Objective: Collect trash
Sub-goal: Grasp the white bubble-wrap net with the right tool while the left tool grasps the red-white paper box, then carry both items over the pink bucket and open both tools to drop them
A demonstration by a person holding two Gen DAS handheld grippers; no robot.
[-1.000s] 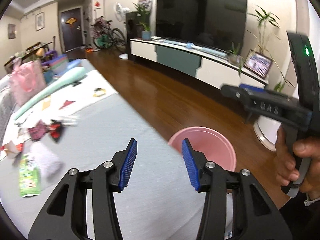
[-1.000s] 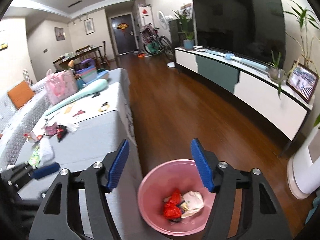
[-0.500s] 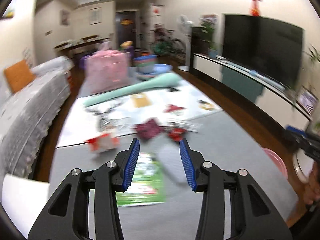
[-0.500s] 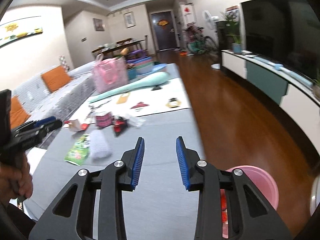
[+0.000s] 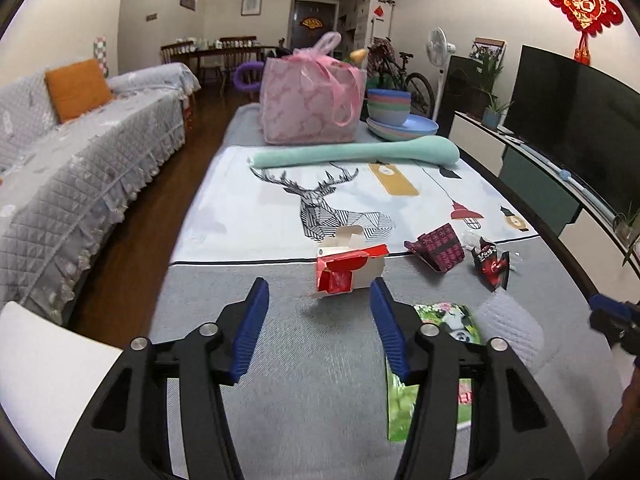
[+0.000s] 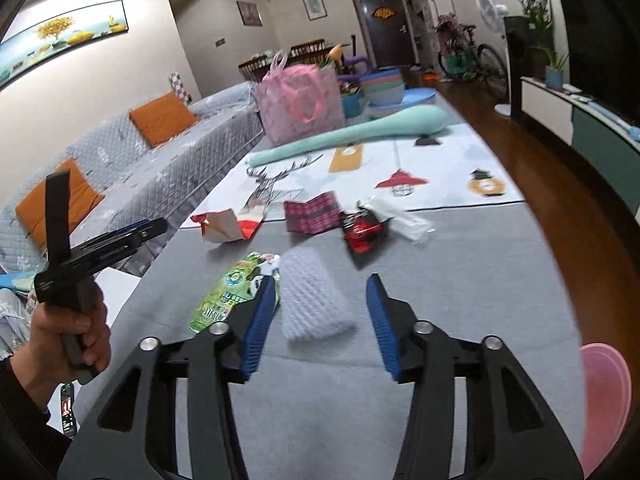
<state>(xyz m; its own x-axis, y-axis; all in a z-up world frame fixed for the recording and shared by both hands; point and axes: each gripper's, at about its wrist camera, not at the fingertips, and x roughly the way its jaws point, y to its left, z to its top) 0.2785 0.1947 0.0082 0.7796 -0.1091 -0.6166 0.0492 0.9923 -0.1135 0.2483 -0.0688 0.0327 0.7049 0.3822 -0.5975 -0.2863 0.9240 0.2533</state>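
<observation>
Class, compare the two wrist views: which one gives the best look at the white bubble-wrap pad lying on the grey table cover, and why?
The right wrist view: the bubble-wrap pad lies whole and sharp just ahead of the open right gripper, beside the green wrapper. In the left wrist view the pad sits at the right edge, blurred and partly hidden behind the left gripper's arm.

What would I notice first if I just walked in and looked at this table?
Probably the litter on the grey cloth: a torn red and white carton, a green panda packet and a white foam pad beside it. Farther back, a big pink bag stands behind a long mint green cushion. Both blue-tipped tools, left and right, are open and empty.
</observation>
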